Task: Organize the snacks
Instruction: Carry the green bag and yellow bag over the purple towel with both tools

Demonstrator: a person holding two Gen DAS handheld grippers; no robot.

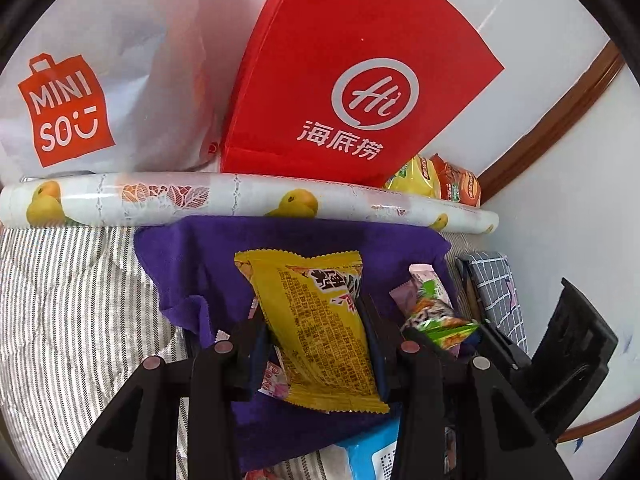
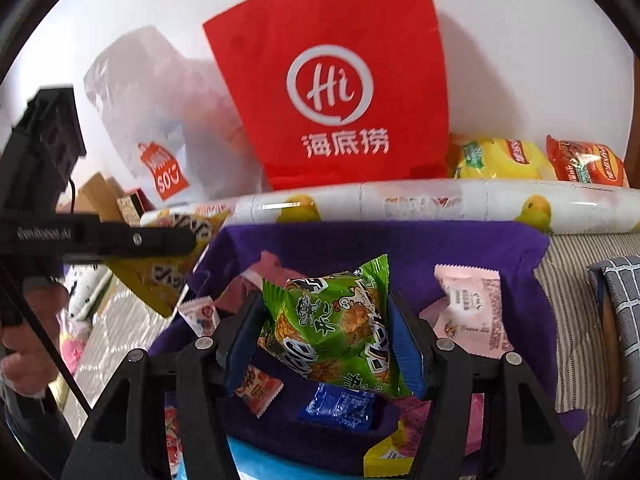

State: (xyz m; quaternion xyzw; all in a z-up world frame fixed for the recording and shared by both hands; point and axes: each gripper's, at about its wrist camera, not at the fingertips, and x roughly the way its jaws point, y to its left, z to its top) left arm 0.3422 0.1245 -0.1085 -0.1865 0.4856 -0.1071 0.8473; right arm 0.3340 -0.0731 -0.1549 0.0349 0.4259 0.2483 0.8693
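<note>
Yellow snack packet (image 1: 316, 328) is sitting clamped between the jaws of the left gripper (image 1: 316, 344), w/ its long axis running along the fingers, crimped top end pointing fwd toward the red paper bag (image 1: 352, 40). Green snack packet (image 2: 336, 324) is being held the same way by the right gripper (image 2: 328, 336), jaws closed onto its sides, packet bulging between the pads. Both packets are hanging just above the purple cloth (image 2: 420, 248), where loose snacks are lying, e.g. a pink packet (image 2: 472, 308) to the right and a blue sachet (image 2: 340, 404) below. Fig. relation of note: the red paper bag is standing straight ahead of both grippers, beyond the patterned roll (image 2: 440, 200); it is probably the drop target, though the bag mouth is out of view. Neither hand is judged clearly nearer.
</note>
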